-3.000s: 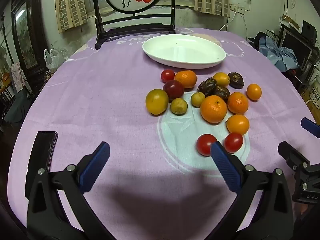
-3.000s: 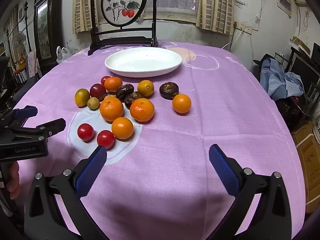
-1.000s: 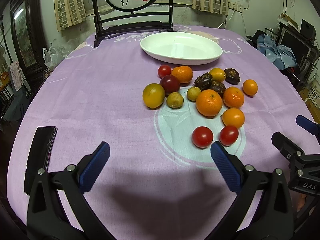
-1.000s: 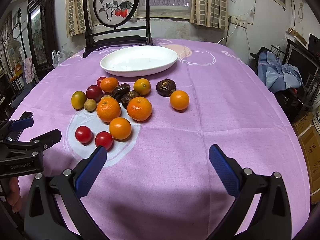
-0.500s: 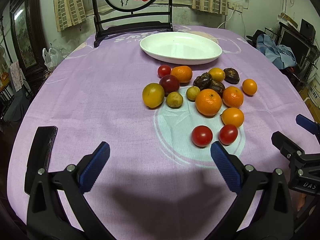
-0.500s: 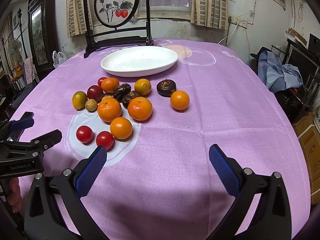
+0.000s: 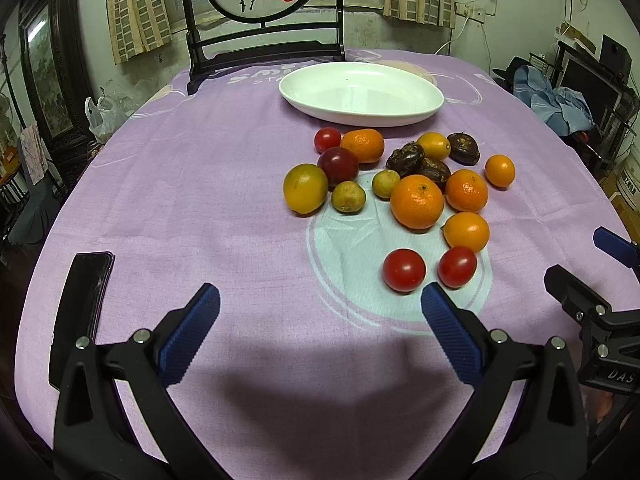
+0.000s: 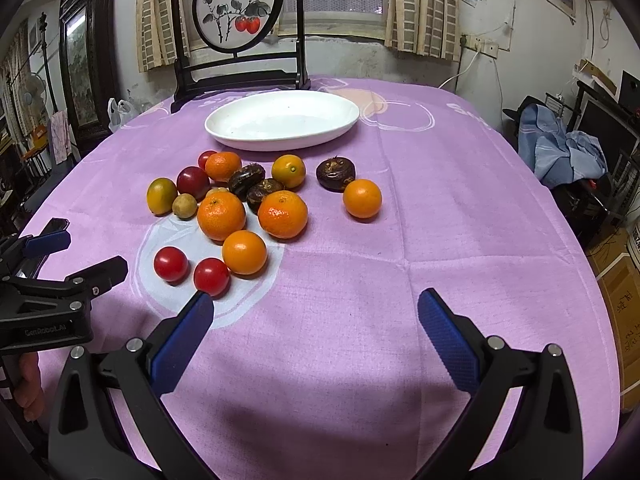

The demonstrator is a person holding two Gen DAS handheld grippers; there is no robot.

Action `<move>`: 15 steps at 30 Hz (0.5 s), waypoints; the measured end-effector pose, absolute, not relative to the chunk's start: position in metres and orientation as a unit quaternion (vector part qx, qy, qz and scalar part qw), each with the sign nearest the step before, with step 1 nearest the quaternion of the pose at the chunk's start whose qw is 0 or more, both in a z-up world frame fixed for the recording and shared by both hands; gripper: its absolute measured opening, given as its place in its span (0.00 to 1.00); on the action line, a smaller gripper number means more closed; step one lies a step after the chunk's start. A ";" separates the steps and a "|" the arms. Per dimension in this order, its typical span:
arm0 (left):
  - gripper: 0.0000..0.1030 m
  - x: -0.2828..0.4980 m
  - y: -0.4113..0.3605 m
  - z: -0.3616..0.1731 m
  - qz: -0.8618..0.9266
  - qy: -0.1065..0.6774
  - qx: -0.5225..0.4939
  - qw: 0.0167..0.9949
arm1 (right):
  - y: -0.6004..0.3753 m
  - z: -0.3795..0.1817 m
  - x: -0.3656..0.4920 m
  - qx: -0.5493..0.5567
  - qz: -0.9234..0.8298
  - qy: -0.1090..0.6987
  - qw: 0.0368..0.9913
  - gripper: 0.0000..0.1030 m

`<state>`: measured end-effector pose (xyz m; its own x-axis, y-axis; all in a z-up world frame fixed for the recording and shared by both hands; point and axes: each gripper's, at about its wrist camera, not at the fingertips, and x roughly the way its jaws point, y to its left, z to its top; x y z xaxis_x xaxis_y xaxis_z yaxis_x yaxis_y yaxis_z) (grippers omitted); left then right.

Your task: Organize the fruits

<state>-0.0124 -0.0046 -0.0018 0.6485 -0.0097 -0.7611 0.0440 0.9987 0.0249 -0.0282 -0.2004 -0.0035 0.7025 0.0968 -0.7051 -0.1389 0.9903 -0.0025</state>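
Several fruits lie loose on the purple tablecloth: two red tomatoes nearest me, tangerines, a dark plum, small greenish fruits and dark brown wrinkled ones. Behind them sits an empty white oval plate. My left gripper hangs open over bare cloth short of the tomatoes. My right gripper is open too, right of the fruits, its left fingertip near a tomato. A lone orange lies apart.
A black phone lies near the table's left edge. A dark wooden stand with a round painted screen rises behind the plate. Furniture and a blue cloth crowd the right of the room. The left gripper shows at the right wrist view's left edge.
Over the last three seconds both views have crept slightly forward toward the fruits. In the last half second nothing has visibly changed; both grippers stay open.
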 end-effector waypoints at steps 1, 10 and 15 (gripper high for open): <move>0.98 -0.012 -0.005 -0.002 -0.015 0.419 0.021 0.908 | -0.200 -0.004 -0.028 -0.028 0.065 0.381 0.922 0.99; 0.98 0.000 -0.016 -0.018 -0.034 0.440 0.037 0.896 | -0.209 -0.010 -0.031 -0.030 0.088 0.395 0.914 0.99; 0.98 0.014 -0.026 -0.027 -0.038 0.451 0.055 0.890 | -0.214 -0.011 -0.031 -0.026 0.102 0.396 0.912 0.99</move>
<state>0.0143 -0.0264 -0.0270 0.5895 -0.0190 -0.8075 0.1176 0.9911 0.0625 -0.0307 -0.2137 -0.0109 0.6661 0.1658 -0.7272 -0.2065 0.9779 0.0338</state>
